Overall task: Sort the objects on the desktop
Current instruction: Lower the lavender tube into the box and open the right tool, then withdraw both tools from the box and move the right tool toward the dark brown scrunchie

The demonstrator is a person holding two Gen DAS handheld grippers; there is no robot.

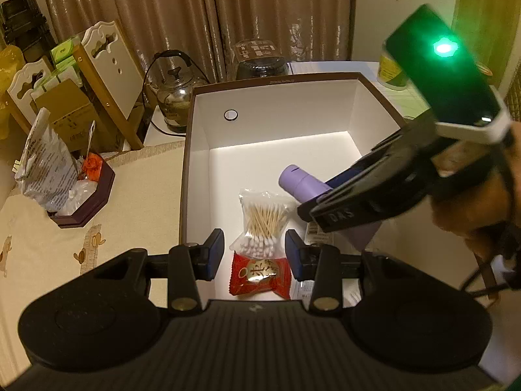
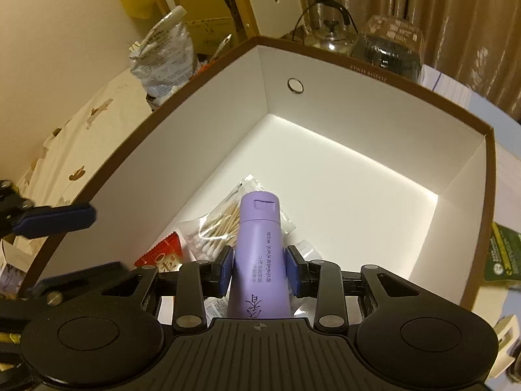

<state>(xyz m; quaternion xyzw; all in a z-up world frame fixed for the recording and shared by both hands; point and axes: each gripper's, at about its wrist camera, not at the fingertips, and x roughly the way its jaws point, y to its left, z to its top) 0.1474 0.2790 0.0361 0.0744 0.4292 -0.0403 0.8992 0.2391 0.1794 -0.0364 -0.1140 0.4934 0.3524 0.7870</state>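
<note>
Purple tube (image 2: 257,257) in right hand-held gripper (image 2: 259,268), label only, perhaps, wrist-view legible

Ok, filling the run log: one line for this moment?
right gripper: shut on purple tube over box | left gripper: open | cotton swabs, red candy boxed

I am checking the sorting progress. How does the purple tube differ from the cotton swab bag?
The purple tube is held between the right claw pads, above the box floor; the cotton swab bag lies flat on it, ungripped. The tube is opaque and cylindrical; the bag is clear and flat. Both are inside the white box.
</note>
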